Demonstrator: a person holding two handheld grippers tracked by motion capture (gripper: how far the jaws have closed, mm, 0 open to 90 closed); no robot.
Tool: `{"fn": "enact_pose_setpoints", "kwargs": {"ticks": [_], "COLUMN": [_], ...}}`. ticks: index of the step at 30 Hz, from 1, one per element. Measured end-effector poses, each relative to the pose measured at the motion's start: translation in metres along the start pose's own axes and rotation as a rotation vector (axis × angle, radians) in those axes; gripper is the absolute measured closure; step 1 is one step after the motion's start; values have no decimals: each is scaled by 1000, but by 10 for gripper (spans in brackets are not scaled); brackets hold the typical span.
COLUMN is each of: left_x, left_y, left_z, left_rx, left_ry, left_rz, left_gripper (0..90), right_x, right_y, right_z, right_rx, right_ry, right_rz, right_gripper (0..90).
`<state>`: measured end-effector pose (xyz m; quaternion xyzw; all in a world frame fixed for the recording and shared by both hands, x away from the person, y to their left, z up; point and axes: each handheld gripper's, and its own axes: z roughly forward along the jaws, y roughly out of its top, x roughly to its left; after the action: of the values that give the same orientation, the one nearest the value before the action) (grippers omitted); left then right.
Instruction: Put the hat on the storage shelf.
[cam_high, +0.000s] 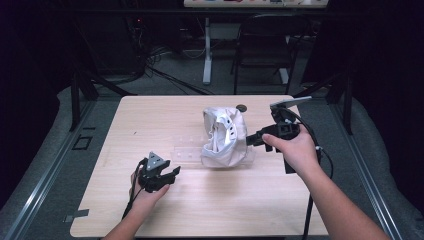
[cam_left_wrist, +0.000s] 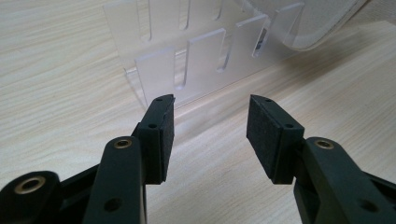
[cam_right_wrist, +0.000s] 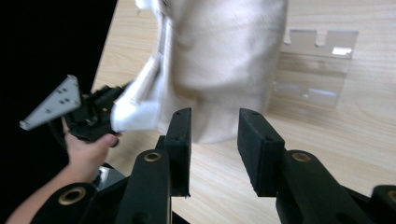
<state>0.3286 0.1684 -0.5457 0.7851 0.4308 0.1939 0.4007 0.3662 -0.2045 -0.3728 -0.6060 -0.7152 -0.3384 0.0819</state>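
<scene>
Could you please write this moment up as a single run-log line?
left gripper: open, facing clear slotted rack | right gripper: open, at beige cap | cap: on rack, unheld | table: light wood

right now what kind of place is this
Probably a lab or recording workspace, not a home: a bare wooden table ringed by dark drapes, loose cables across the floor, and a desk frame behind.

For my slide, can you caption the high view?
Right gripper beside a cream cap on a clear rack; left gripper open.
</scene>
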Motion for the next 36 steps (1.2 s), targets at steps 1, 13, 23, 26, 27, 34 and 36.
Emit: {"fn": "enact_pose_setpoints", "kwargs": {"ticks": [1, 13, 23, 26, 27, 34, 36], "left_x": [0, -1, 0, 0, 0, -6, -10], "left_y": [0, -1, -1, -1, -1, -2, -1], "left_z": [0, 3, 4, 4, 5, 8, 9], "left_rx": [0, 3, 4, 2, 3, 4, -4], "left_ry": [2, 6, 6, 5, 6, -20, -36], "left_rz": [-2, 4, -1, 2, 3, 14, 23], "left_gripper": [515, 510, 503, 501, 501, 502, 502], "right_x": [-1, -29, -54, -65, -68, -89, -93], "right_y": [-3, -45, -83, -94, -98, -123, -128], "right_z": [1, 33, 55, 59, 61, 76, 78], "right_rx": [-3, -2, -84, -113, -126, -188, -217], "right_ry": [-11, -8, -41, -46, -43, -89, -126], "right_rz": [-11, -17, -42, -25, -18, -16, -33], "right_gripper": [658, 652, 637, 631, 626, 599, 575]}}
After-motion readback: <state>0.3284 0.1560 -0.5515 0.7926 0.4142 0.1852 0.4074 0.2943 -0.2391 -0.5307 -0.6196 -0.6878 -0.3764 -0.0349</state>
